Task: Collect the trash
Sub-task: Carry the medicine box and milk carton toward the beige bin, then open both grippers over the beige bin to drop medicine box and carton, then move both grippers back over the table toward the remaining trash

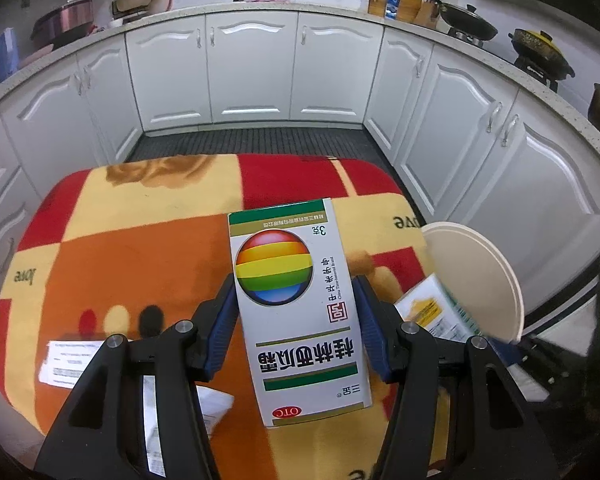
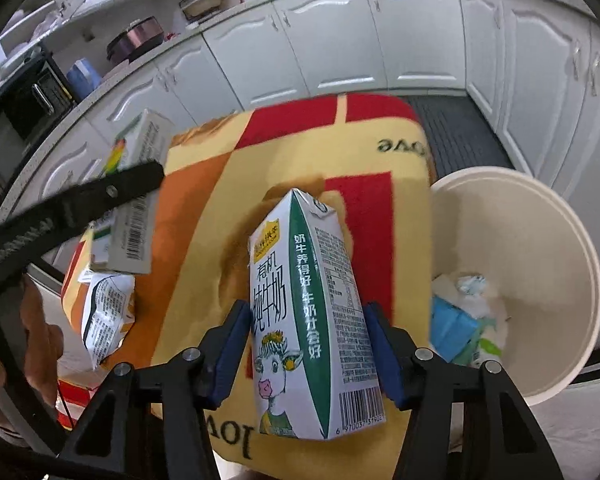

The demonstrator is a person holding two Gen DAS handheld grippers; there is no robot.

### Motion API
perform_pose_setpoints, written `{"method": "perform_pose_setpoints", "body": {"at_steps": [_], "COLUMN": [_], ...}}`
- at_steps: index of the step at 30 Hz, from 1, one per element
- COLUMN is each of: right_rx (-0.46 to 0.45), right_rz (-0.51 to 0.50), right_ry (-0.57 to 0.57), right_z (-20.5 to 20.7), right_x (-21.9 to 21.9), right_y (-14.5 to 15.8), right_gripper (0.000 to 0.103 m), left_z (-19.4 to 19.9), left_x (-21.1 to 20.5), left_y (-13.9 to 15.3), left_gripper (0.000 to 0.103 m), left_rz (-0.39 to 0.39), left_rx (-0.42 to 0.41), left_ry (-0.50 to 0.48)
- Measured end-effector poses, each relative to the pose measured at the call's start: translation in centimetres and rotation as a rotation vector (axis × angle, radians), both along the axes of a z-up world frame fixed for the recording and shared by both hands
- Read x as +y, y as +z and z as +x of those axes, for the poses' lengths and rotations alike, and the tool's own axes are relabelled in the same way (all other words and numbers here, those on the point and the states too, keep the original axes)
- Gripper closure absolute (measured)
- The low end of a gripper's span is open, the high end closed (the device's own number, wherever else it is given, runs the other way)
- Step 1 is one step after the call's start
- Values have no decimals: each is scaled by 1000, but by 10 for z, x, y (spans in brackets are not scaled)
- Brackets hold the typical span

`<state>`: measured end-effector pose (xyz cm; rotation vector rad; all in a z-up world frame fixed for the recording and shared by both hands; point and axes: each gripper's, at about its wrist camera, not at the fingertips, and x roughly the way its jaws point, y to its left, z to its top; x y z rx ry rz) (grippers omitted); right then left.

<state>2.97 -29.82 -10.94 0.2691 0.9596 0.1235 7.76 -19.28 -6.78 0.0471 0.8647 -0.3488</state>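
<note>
Both clamped: left hand-held gripper (image 1: 296, 330) pinches medicine box (image 1: 296, 308); right hand-held gripper (image 2: 306, 344) pinches milk carton (image 2: 308, 316).

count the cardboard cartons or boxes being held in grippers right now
2: the medicine box between the left gripper pads, and the milk carton in the right gripper, left of the bin. Others may be hidden.

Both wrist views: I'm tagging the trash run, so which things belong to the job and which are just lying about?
Job:
- medicine box in left gripper
- milk carton in right gripper
- white bin
- crumpled wrapper
- paper slip

Lying about:
- patterned blanket
- black wok
- yellow-lidded pot
</note>
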Motion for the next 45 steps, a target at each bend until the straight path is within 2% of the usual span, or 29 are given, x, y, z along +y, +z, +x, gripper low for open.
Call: {"method": "perform_pose_setpoints", "body": {"at_steps": [4,14,23,28,30,33,34,39,45], "right_rx": [-33,-51,-25,4,10,33,37,41,33], "right_rz": [-17,-38,-55,-47,-38,-37,-45,-34,-42], "right_ry": [-69,-215,-331,-382,-407,-435,-441,-443,-426], "right_z": [-5,-19,-26,-26,-27,-27,-28,-34,-36], "right_x": [-24,-85,-131,-152,-158,-165,-166,-166,-155], "right_y": [14,23,15,1,-5,-12,-14,-17,-14], "right_gripper": [47,48,49,49,49,35,33,33,32], "left_z": [-4,-10,-8,-3,-1,3,3,5,1], "left_x": [-18,-83,-137,-157,-162,-164,-164,-159,-145], "left_y": [1,-6,-18,-30,-35,-43,-44,-44,-36], "left_gripper": [49,49,49,49,47,36,36,35,35], "left_rz": [-8,3,-4,-26,-41,-49,-53,-45,-36], "left_rx": [3,18,47,98,118,147,152,158,115], "left_ry": [-38,-148,-246,-299,-310,-316,-318,-305,-270]}}
